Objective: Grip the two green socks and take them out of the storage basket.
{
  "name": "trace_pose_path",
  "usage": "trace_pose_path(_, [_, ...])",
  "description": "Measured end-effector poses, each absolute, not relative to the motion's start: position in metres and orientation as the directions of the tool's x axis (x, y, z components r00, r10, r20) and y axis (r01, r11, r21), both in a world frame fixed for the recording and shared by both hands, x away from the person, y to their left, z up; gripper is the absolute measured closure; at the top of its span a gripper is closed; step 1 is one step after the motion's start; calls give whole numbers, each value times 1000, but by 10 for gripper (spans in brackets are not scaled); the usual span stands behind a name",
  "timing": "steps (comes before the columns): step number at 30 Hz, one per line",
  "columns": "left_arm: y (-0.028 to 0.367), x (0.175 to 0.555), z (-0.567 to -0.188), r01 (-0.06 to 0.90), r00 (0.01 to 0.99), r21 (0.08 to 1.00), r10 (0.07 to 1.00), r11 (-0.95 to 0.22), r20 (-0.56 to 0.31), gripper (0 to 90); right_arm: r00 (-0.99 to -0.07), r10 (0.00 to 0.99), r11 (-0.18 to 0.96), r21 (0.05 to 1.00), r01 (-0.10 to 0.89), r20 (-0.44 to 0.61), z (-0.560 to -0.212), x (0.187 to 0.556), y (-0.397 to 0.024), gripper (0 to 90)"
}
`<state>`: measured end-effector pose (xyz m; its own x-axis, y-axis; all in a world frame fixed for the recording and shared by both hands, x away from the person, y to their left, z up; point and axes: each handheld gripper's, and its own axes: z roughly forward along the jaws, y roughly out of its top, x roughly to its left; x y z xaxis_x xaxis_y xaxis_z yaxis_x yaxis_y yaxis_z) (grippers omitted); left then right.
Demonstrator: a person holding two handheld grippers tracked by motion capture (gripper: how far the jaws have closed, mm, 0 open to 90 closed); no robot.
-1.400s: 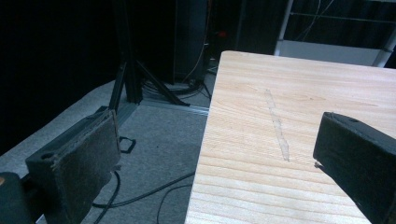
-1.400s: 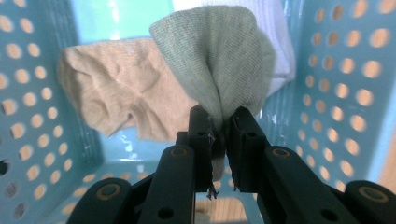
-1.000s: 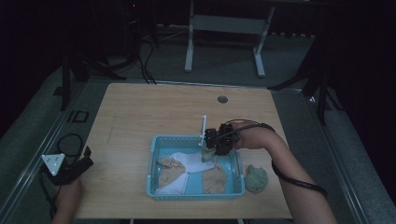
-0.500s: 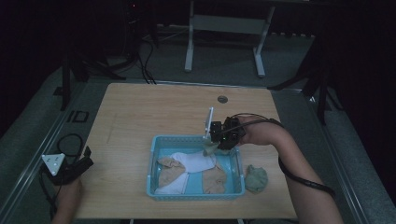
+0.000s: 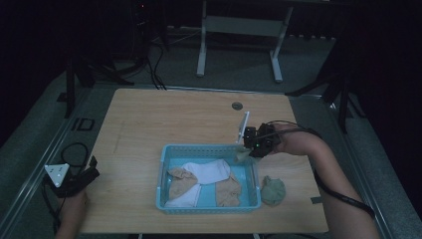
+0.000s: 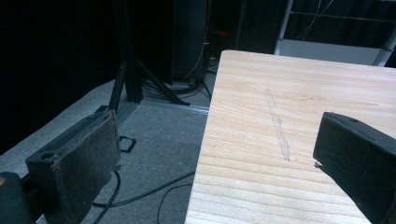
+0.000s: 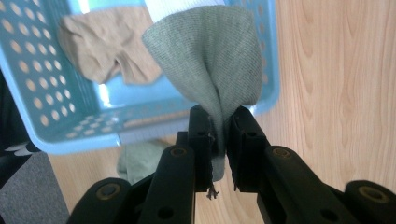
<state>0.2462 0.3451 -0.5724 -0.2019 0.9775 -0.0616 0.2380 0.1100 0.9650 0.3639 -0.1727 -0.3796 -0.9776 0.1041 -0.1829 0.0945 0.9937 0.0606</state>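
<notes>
Sock (image 7: 212,60), grey-green, hangs pinched between my right gripper's (image 7: 218,140) jaws, just above the blue basket's (image 7: 56,135) corner. My left gripper (image 6: 210,158) rests with jaws wide at the bench (image 6: 289,93) edge.

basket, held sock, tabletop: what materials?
Basket: looks like moulded plastic, light blue, slightly glossy, with rows of round holes.
Sock: fine-knit fabric, grey-green, matte; ribbing shows and it bunches where the right gripper pinches it.
Tabletop: pale wood grain, smooth; solid wood or laminate, can't tell.
</notes>
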Motion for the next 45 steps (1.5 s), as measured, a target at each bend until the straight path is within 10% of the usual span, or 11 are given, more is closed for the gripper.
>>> trace_pose_path(23, [345, 246, -572, 235, -204, 966, 977, 107, -59, 7, -946, 267, 964, 65, 259, -184, -386, 381, -254, 802])
trace_pose_path(45, [345, 246, -572, 236, -205, 966, 977, 107, -58, 7, -963, 264, 964, 23, 263, -55, -506, 394, -258, 775])
